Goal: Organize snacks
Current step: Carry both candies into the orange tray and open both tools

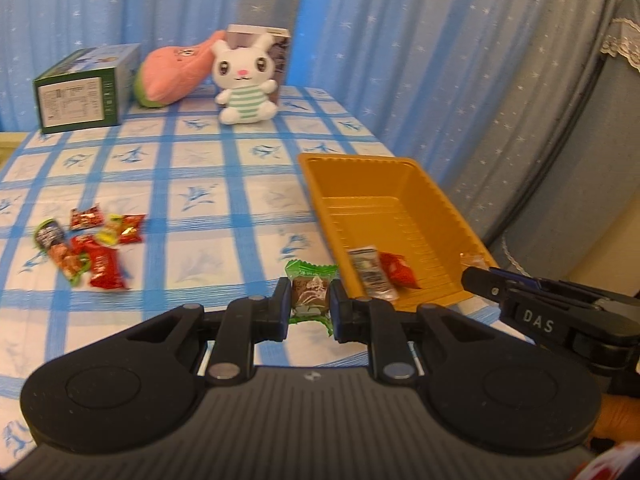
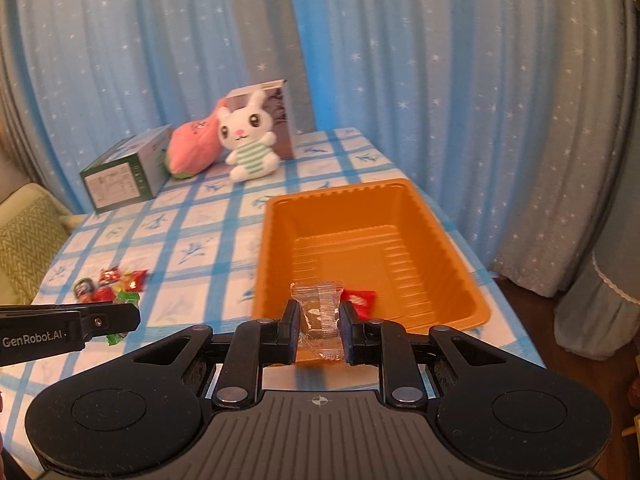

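Gripping a green-wrapped candy between its fingers, the left gripper hangs over the checked tablecloth, just beside the orange tray. The right gripper is clamped on a clear-wrapped snack at the tray's near edge. Inside the tray: a red packet & a silver-and-black packet, both at the near end. A pile of loose snacks sits well apart to the left. At the far end of the table: green box, pink plush, white bunny.
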{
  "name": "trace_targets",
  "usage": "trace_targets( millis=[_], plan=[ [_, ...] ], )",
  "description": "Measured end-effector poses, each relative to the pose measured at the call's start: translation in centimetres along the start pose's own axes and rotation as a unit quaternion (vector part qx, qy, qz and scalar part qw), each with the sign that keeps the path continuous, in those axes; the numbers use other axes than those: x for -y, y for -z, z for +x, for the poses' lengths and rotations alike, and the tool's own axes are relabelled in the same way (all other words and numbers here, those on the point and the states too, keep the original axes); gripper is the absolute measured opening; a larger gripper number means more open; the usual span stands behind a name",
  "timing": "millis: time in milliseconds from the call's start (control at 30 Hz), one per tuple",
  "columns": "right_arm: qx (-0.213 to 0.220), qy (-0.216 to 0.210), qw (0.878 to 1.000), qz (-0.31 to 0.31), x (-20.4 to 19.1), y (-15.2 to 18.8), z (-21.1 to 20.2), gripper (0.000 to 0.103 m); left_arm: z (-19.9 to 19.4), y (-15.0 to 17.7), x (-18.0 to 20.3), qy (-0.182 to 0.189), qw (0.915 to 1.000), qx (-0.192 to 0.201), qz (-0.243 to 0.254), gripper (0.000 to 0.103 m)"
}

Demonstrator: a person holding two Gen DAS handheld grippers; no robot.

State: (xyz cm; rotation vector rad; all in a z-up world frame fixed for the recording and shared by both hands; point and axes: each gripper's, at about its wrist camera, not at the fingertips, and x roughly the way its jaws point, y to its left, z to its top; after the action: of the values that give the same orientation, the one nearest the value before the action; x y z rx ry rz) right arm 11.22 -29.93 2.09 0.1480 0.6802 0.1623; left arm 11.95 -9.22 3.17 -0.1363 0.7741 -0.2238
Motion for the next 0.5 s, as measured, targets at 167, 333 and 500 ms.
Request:
trace_targets(
  millis=[167, 333, 500],
  plan=[
    [-0.004, 0.006, 1.0, 0.01, 1.8, -0.4, 0.6, 0.021, 1.4, -0.7, 1.9, 0.015, 0.9998, -0.006, 0.014, 0.017],
    [-0.005, 0.011, 1.0, 0.018, 3.4, -0.9, 1.3, 0.021, 3.0, -1.5, 3.5, 0.027, 0.9993, -0.013, 0.022, 0.017],
    [-0.008, 0.016, 1.0, 0.025, 4.8, -1.5, 2.2, 0.021, 4.7, -2.1, 4.5, 0.035, 0.9988, -0.02, 0.026, 0.017]
  ],
)
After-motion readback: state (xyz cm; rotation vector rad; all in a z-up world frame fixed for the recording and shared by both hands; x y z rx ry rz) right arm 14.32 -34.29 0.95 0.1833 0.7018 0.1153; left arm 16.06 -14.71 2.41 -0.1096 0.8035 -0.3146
